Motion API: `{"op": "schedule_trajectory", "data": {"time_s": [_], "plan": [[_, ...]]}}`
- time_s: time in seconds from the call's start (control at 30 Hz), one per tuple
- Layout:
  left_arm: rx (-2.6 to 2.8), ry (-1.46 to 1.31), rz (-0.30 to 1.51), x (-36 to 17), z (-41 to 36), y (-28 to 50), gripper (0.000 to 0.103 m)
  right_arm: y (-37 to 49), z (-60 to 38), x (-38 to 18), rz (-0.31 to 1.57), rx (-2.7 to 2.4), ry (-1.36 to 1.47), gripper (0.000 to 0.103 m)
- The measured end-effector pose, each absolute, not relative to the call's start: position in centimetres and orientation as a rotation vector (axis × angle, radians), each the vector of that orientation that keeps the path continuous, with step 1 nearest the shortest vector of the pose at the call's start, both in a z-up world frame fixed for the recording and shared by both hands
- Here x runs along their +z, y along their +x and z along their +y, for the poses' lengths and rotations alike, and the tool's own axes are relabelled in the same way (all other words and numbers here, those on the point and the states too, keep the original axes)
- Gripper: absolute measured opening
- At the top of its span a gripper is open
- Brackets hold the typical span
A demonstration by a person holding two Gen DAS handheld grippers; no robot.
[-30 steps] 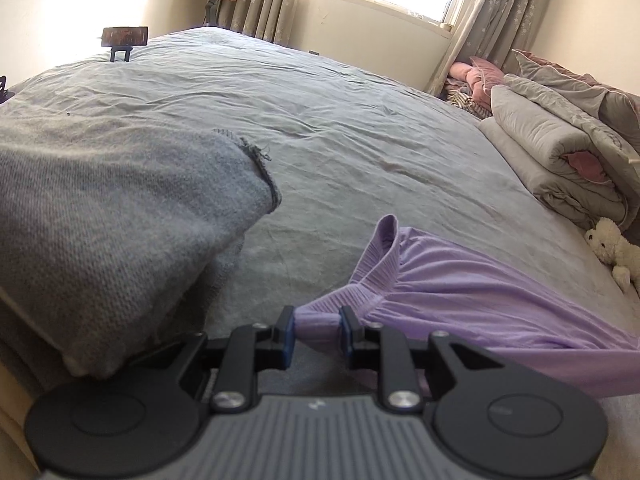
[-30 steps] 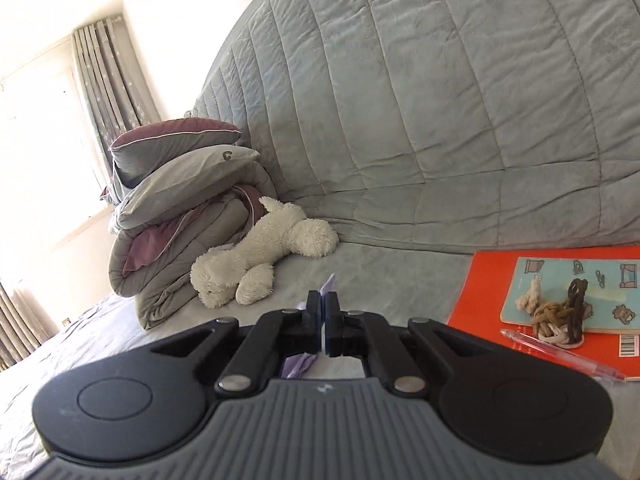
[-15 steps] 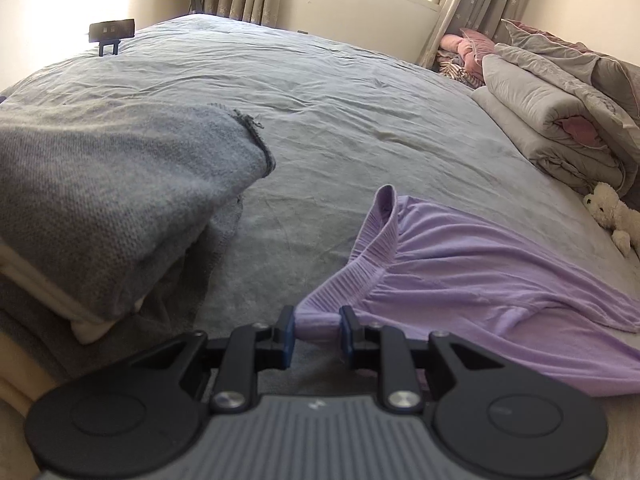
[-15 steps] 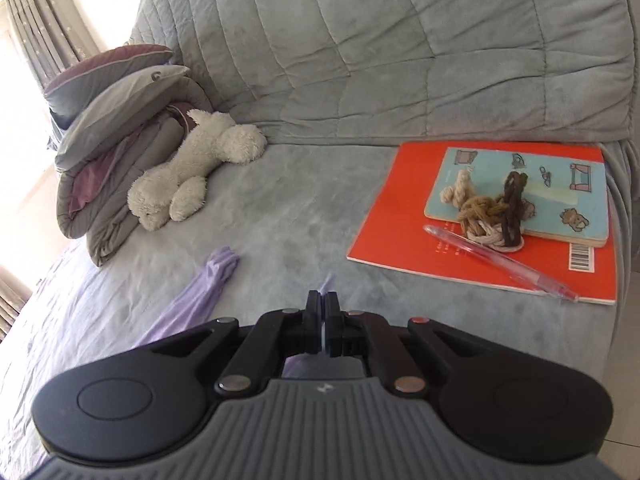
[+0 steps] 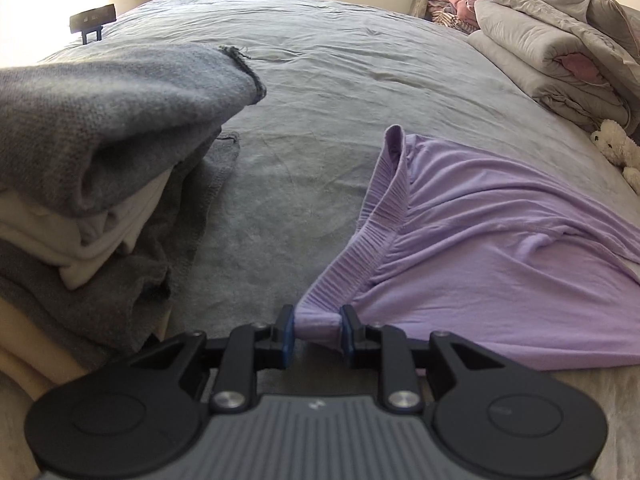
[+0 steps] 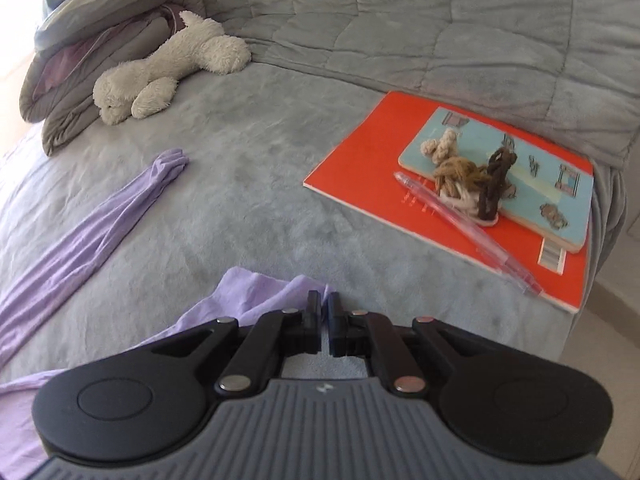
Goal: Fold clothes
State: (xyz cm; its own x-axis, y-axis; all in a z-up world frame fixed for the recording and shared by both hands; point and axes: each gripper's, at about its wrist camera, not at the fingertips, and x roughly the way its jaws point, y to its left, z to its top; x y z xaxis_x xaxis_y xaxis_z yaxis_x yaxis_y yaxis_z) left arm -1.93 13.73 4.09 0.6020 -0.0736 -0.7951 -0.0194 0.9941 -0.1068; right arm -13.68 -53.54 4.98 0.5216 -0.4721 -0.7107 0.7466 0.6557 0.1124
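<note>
A lilac long-sleeved garment (image 5: 492, 248) lies spread on the grey bed (image 5: 320, 80), running off to the right. My left gripper (image 5: 318, 330) is shut on a corner of its ribbed hem (image 5: 376, 220), low over the bed. In the right wrist view, my right gripper (image 6: 324, 316) is shut on a bunched edge of the same lilac garment (image 6: 256, 292), with only a thin slit between the fingers. One sleeve (image 6: 100, 220) trails flat across the bed to the left.
A stack of folded clothes (image 5: 100, 168) topped by a grey knit stands close on the left. Folded duvets (image 5: 552, 60) and a white plush toy (image 6: 168, 68) lie at the far side. An orange book (image 6: 400, 184) carrying a notebook, yarn and pen lies ahead right, near the bed's edge.
Both grippers have come down toward the bed with the garment still held. The right view has tipped from the headboard to the mattress, and the sleeve now lies stretched out.
</note>
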Motion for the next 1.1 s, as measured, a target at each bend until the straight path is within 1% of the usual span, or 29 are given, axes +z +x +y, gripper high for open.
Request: {"op": "schedule_trajectory", "data": {"time_s": [0.03, 0.07, 0.1, 0.13, 0.17, 0.23, 0.3, 0.4, 0.43, 0.47, 0.5, 0.53, 0.73, 1.0, 1.1], "plan": [[-0.032, -0.111, 0.927, 4.1, 13.9, -1.9, 0.028, -13.7, -53.3, 5.4, 0.678, -0.780, 0.385, 0.013], [-0.031, -0.112, 0.928, 4.2, 14.0, -1.9, 0.035, -13.6, -53.0, 5.7, 0.656, -0.800, 0.337, 0.015], [-0.027, -0.113, 0.923, 4.4, 14.1, -2.0, 0.040, -13.8, -53.0, 6.1, 0.621, -0.803, 0.335, 0.022], [-0.024, -0.113, 0.916, 4.5, 14.2, -2.1, 0.049, -13.9, -53.1, 6.5, 0.587, -0.805, 0.335, 0.033], [-0.025, -0.111, 0.903, 4.8, 14.1, -2.2, 0.050, -13.7, -53.1, 6.5, 0.564, -0.775, 0.346, 0.036], [-0.027, -0.107, 0.878, 5.3, 14.0, -2.3, 0.053, -12.5, -52.7, 6.1, 0.595, -0.682, 0.325, 0.036], [-0.031, -0.099, 0.861, 5.4, 13.6, -2.2, 0.057, -10.4, -51.7, 5.3, 0.681, -0.588, 0.271, 0.036], [-0.020, -0.091, 0.858, 5.3, 13.2, -1.7, 0.058, -8.1, -50.6, 3.6, 0.795, -0.548, 0.171, 0.036], [-0.015, -0.090, 0.858, 5.3, 13.2, -1.6, 0.058, -7.7, -50.3, 2.9, 0.829, -0.527, 0.147, 0.035], [-0.010, -0.089, 0.858, 5.3, 13.2, -1.6, 0.058, -7.5, -50.0, 2.8, 0.835, -0.516, 0.122, 0.030], [-0.004, -0.088, 0.854, 5.4, 13.3, -1.5, 0.058, -7.4, -49.7, 2.7, 0.841, -0.505, 0.100, 0.002], [0.000, -0.085, 0.847, 5.5, 13.3, -1.5, 0.058, -7.4, -49.8, 3.1, 0.838, -0.510, 0.119, 0.000], [0.004, -0.089, 0.826, 5.9, 13.6, -1.5, 0.058, -7.7, -49.9, 5.0, 0.708, -0.661, 0.088, 0.000], [-0.008, -0.101, 0.782, 6.2, 13.3, -0.5, 0.058, -5.4, -50.3, 3.4, 0.760, -0.783, 0.063, 0.000], [-0.016, -0.108, 0.761, 6.4, 13.1, 0.0, 0.061, -4.9, -50.1, 3.8, 0.734, -0.843, 0.075, 0.000]]}}
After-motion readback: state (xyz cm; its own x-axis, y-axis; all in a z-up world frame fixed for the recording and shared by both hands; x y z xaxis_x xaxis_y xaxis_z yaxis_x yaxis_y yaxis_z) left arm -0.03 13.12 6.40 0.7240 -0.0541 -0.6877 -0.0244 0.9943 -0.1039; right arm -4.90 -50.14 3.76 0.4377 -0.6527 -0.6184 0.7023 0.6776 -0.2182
